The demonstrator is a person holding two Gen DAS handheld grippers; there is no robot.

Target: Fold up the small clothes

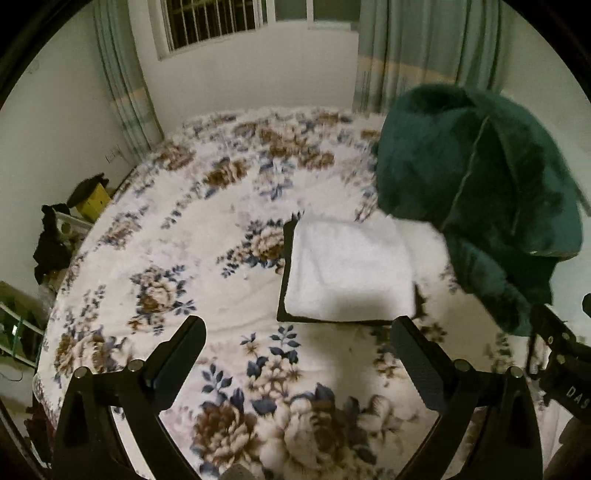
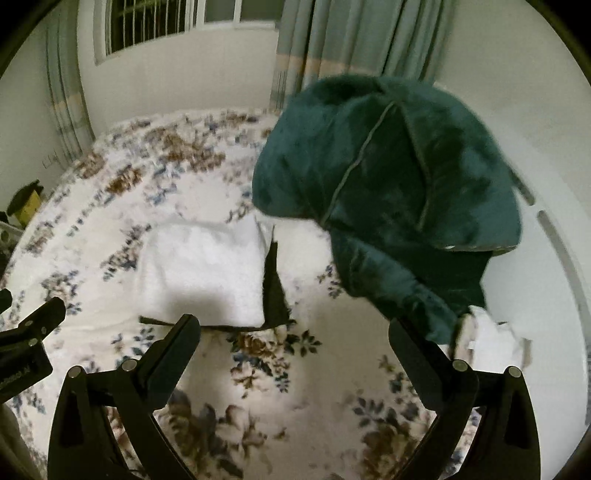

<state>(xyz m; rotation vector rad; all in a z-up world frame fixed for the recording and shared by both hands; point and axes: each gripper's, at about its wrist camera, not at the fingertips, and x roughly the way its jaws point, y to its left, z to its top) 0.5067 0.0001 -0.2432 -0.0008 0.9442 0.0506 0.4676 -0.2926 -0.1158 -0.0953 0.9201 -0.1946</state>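
A folded white garment [image 1: 351, 269] lies on top of a folded black one [image 1: 285, 280] on the floral bedspread [image 1: 192, 236]; the stack also shows in the right wrist view [image 2: 203, 269]. A dark green fleece garment [image 1: 476, 192] is heaped at the right, also in the right wrist view [image 2: 391, 192], with a bit of white cloth [image 2: 491, 328] at its near edge. My left gripper [image 1: 297, 354] is open and empty above the bedspread, just in front of the stack. My right gripper [image 2: 295, 350] is open and empty, to the right of the stack and in front of the green garment.
A window [image 1: 214, 22] and pale green curtains [image 1: 406, 55] stand behind the bed. A yellow box [image 1: 94, 203] and dark clutter [image 1: 51, 240] sit on the floor to the left. A white headboard or wall [image 2: 554, 229] runs along the right side.
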